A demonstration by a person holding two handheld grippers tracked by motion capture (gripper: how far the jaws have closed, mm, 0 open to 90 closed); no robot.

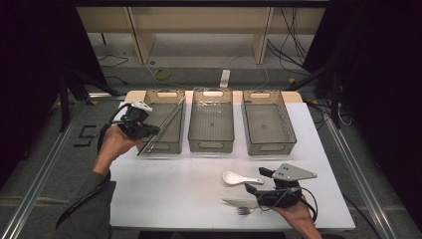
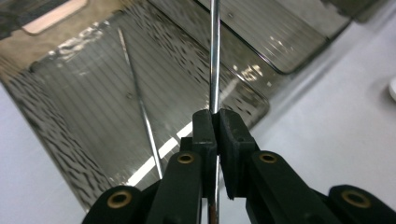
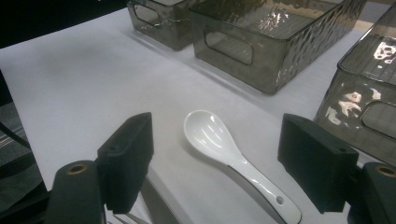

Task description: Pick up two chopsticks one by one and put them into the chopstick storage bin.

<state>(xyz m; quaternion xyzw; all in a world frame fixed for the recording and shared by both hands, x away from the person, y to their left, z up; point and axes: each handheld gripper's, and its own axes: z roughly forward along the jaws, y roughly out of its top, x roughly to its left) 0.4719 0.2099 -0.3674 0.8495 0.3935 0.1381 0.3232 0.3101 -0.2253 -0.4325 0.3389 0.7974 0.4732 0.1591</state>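
Over the left bin (image 1: 164,144), chopstick (image 2: 214,70) in left gripper (image 2: 216,122).

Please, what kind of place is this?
Probably a recording lab, not a kitchen: a white table stands among black curtains and loose floor cables, with three smoky clear plastic bins and a white ceramic spoon laid out for sorting.

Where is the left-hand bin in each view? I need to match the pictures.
High view: left bin is the leftmost of the three, at the table's far left, beside the left gripper.
Left gripper view: it takes up the upper left, behind the metal stick clamped in the fingers.
Right gripper view: top edge, left of centre, the farthest bin.
Shared landmark: the white table.
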